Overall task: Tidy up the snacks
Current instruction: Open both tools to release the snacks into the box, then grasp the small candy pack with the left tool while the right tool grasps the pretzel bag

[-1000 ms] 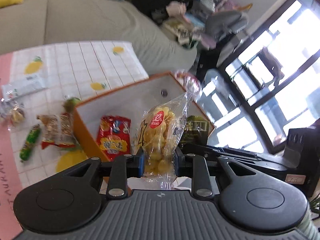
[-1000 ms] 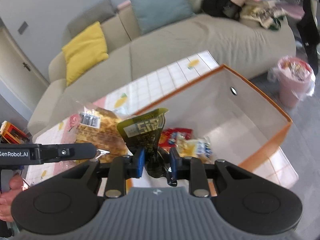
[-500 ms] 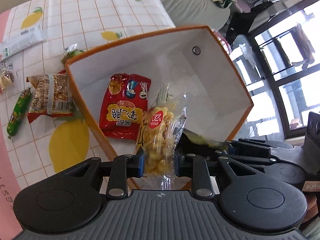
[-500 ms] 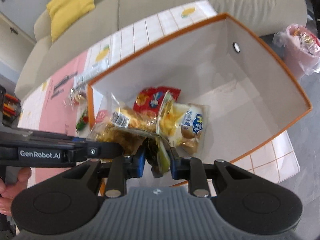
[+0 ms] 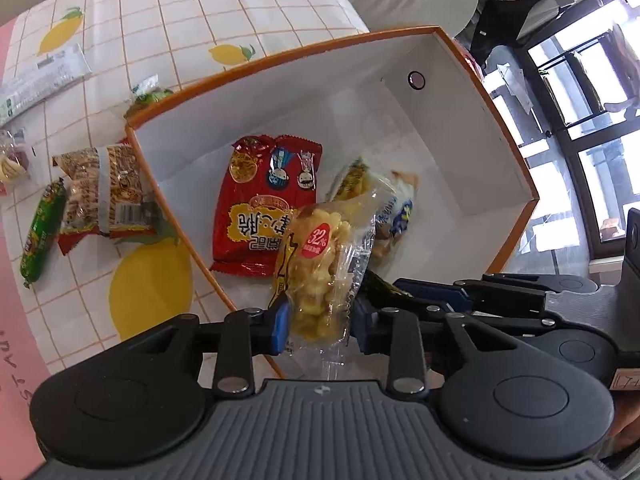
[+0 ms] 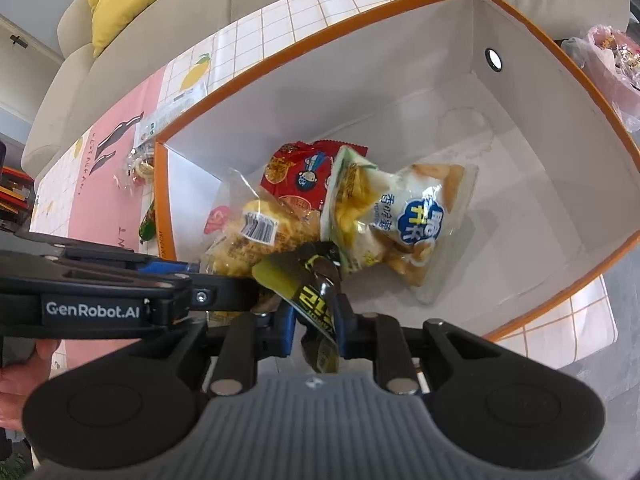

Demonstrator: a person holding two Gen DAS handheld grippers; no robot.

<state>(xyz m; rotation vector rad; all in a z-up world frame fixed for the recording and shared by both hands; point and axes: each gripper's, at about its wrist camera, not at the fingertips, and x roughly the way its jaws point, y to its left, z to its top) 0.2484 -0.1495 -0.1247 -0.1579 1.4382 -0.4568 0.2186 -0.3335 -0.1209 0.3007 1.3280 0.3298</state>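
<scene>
Lemon-print tablecloth (image 5: 168, 12), orange-rimmed box (image 5: 472, 92), possibly cardboard

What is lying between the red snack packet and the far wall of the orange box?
Nothing: in the left wrist view, only bare white floor separates the red snack packet from the far wall of the orange box.

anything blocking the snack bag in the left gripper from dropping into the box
Nothing visible does. The clear snack bag hangs between the opening jaws of the left gripper, over the open box; below lie only a red packet and bare floor.
</scene>
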